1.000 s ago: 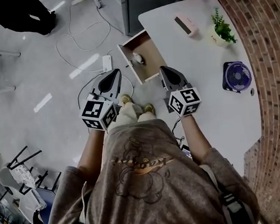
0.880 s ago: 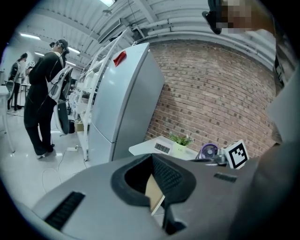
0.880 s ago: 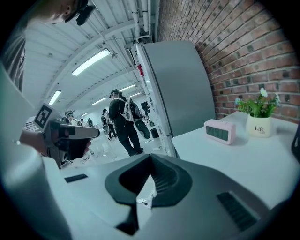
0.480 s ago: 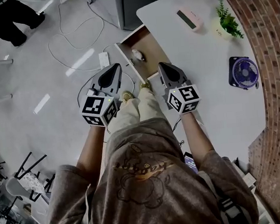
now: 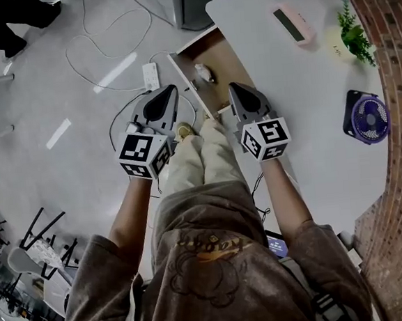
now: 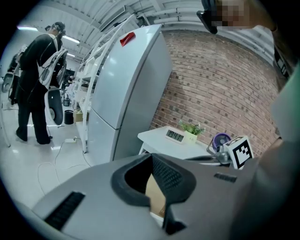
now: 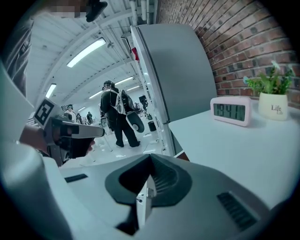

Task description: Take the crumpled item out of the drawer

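Crumpled item (image 5: 204, 73); pot (image 7: 273, 107), seemingly labelled "Life"

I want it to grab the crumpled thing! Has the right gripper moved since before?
Yes. The right gripper has moved toward the open drawer; its tip now sits beside the drawer's near end.

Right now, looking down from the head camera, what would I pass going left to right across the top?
White power strip, crumpled item in the open drawer, pink clock, potted plant.
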The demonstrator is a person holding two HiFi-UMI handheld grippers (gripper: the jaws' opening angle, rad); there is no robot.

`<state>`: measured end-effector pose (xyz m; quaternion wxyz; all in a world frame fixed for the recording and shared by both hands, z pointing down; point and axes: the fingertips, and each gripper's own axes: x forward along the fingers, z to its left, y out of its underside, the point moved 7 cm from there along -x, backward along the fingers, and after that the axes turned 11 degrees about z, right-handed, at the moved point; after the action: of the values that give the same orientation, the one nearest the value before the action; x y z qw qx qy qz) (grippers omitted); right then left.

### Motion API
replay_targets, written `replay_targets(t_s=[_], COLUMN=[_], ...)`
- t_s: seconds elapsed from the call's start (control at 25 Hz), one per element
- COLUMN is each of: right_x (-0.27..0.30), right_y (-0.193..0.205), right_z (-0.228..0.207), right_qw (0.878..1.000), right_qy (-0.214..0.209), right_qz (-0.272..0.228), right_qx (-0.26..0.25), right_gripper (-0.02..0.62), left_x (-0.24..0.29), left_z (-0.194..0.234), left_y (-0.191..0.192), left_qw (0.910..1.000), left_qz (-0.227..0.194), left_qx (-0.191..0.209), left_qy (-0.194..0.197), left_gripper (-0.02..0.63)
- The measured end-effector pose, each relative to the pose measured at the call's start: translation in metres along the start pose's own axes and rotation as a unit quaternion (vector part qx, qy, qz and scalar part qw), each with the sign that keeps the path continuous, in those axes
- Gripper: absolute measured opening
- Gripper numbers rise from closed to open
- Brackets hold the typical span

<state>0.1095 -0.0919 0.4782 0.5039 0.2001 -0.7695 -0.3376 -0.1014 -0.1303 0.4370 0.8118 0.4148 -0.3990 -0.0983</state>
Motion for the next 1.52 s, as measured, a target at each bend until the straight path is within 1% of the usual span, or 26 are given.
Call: replay_targets(t_s=[0.24, 0.48, 0.6, 0.84, 0.96, 1.16, 1.2, 1.36, 1.52], right_x=[0.033, 0.061, 0.07, 0.087, 0.095, 0.106, 0.108, 0.118, 0.124], right_y=[0.018, 0.036, 0.04, 0.05, 0.057, 0.067, 0.069, 0.076, 0.081], right_z=[-0.01, -0.015, -0.018, -0.026, -0.03, -0.037, -0.038, -0.042, -0.044], right_qw=[1.0, 0.999, 0.999, 0.999, 0.999, 0.998, 0.998, 0.997, 0.997], right_qy=[0.0, -0.007, -0.008, -0.007, -0.008, 0.001, -0.001, -0.005, -0.011], right_qz=[0.013, 0.027, 0.032, 0.039, 0.045, 0.058, 0.061, 0.069, 0.079], right_qx=[-0.005, -0.016, -0.021, -0.011, -0.016, -0.019, -0.019, -0.023, -0.01], right_gripper=[-0.003, -0.003, -0.003, -0.003, -0.003, -0.003, 0.004, 0.067, 0.157], left_x=[0.034, 0.059, 0.067, 0.087, 0.097, 0.104, 0.104, 0.105, 0.103], left_z=[0.014, 0.024, 0.03, 0.04, 0.043, 0.048, 0.049, 0.052, 0.056], left_y=[0.026, 0.049, 0.055, 0.069, 0.077, 0.087, 0.089, 0.094, 0.103], left_qw=[0.9999, 0.9995, 0.9992, 0.999, 0.9987, 0.9984, 0.9984, 0.9982, 0.998], left_qz=[0.013, 0.02, 0.017, 0.011, 0.007, 0.007, 0.008, 0.01, 0.023], left_qx=[-0.008, -0.025, -0.035, -0.043, -0.05, -0.056, -0.056, -0.059, -0.059], left_qy=[-0.001, 0.004, 0.003, 0.009, 0.008, 0.004, 0.003, 0.0, -0.003], left_gripper=[0.008, 0.008, 0.008, 0.008, 0.008, 0.008, 0.008, 0.008, 0.008])
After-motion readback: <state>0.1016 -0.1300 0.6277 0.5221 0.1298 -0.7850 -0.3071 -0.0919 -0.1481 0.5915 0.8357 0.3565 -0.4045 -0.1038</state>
